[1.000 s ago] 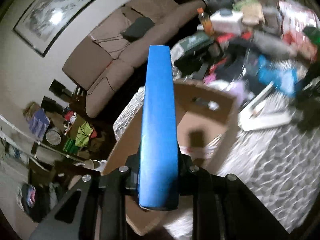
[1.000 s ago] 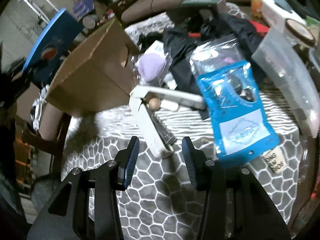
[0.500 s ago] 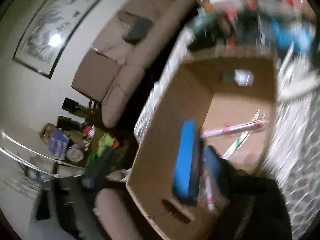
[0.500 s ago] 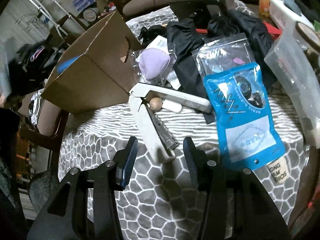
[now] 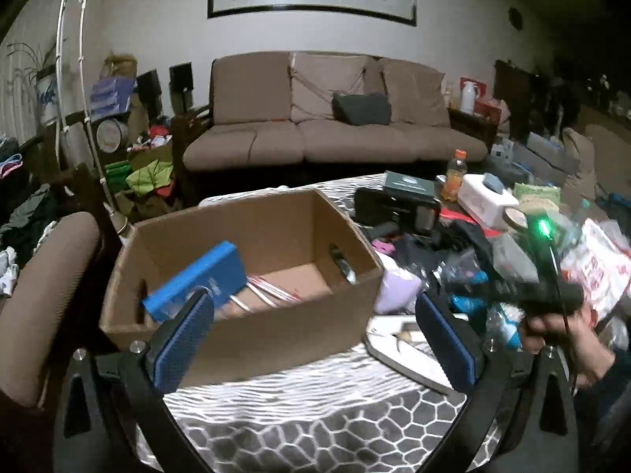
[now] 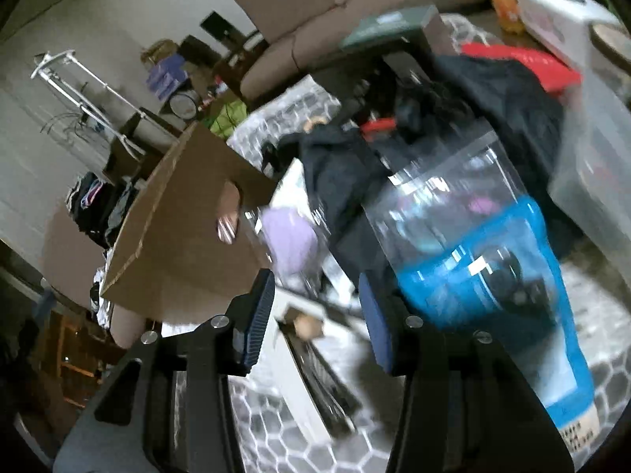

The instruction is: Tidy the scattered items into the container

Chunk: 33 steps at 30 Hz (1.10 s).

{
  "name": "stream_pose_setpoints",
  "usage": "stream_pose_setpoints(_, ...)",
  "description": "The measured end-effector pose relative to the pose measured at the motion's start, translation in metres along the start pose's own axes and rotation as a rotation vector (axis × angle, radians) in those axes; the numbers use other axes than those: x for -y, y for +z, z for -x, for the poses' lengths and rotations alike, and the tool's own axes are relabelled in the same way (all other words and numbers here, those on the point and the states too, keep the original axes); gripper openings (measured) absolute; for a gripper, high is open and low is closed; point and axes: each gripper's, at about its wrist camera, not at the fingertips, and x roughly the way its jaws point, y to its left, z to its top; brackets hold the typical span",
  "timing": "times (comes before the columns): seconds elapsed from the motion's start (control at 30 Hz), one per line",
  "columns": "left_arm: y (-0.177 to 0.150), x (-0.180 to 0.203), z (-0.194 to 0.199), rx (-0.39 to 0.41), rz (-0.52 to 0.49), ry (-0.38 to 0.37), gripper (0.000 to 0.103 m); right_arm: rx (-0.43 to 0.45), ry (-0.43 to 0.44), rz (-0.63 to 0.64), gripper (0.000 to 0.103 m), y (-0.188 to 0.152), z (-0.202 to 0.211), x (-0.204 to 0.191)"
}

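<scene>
Holding the left gripper (image 5: 311,309) just in front of the cardboard box (image 5: 252,327), with the jaws spread wide and gripping nothing. Looking past the left jaw at a blue flat case (image 5: 197,280), tilting inside the box, up by its left wall. Seeing a pink and white striped stick (image 5: 272,295) lying on the box floor, beyond and between the jaws. Seeing a purple thing (image 5: 396,287) in a clear bag, sitting by the box's right side, just beyond the right jaw. Seeing a long white tool (image 5: 402,354) lying on the grey patterned tabletop (image 5: 315,433), right beside the right jaw and partly hiding behind it. Noticing a hand (image 5: 552,323) to the right of the jaws, gripping a black handle with a green light shining above it.

Holding the right gripper (image 6: 315,280) low over the tabletop, with the jaws parted and gripping nothing. Pointing the jaws at the white tool (image 6: 299,366), lying between and under them. Seeing the purple thing (image 6: 292,240) just beyond the left jaw, the box (image 6: 177,236) to the left of it, and a blue pouch (image 6: 485,307) lying to the right of the right jaw. Looking blurry here, so not telling whether the jaws are touching the white tool.
</scene>
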Motion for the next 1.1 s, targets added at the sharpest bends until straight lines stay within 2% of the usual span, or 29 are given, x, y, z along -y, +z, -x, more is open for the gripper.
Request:
stream_pose_setpoints(0.1,-0.037,0.011,-0.009,0.003,-0.017,-0.008,0.103,0.036,-0.018,0.038,0.043,0.007,-0.01,-0.011)
stream_pose_setpoints(0.17,-0.058,0.012,-0.023,-0.065,-0.021,-0.029,0.103,0.038,-0.009,0.047,0.043,0.011,-0.016,-0.015)
stream_pose_setpoints(0.27,-0.074,0.004,-0.035,-0.142,0.008,-0.007,0.103,0.031,-0.05,0.081,0.043,0.01,-0.026,-0.021)
stream_pose_setpoints(0.4,-0.079,-0.01,-0.035,-0.178,0.049,-0.027,0.103,0.022,-0.084,0.119,0.043,0.007,-0.039,-0.026)
stream_pose_setpoints(0.47,-0.08,-0.014,-0.032,-0.177,0.058,-0.04,0.103,0.018,-0.086,0.135,0.039,0.007,-0.045,-0.031)
stream_pose_setpoints(0.5,-0.079,-0.014,-0.03,-0.176,0.063,-0.048,0.103,0.017,-0.087,0.134,0.034,0.007,-0.046,-0.03)
stream_pose_setpoints(0.53,-0.079,-0.016,-0.028,-0.174,0.07,-0.056,0.103,0.016,-0.088,0.134,0.023,0.007,-0.047,-0.03)
stream_pose_setpoints(0.6,-0.08,-0.018,-0.029,-0.174,0.08,-0.062,0.103,0.017,-0.077,0.118,0.018,0.007,-0.047,-0.028)
stream_pose_setpoints(0.73,-0.079,-0.014,-0.031,-0.18,0.087,-0.066,0.103,0.049,-0.048,0.1,0.01,0.007,-0.031,-0.024)
stream_pose_setpoints(0.93,-0.077,-0.008,-0.034,-0.185,0.091,-0.07,0.103,0.109,-0.029,0.129,0.008,0.006,0.009,-0.032)
stream_pose_setpoints(1.1,-0.07,0.002,-0.032,-0.136,0.062,-0.047,0.103,0.154,-0.029,0.182,0.007,0.002,0.052,-0.046)
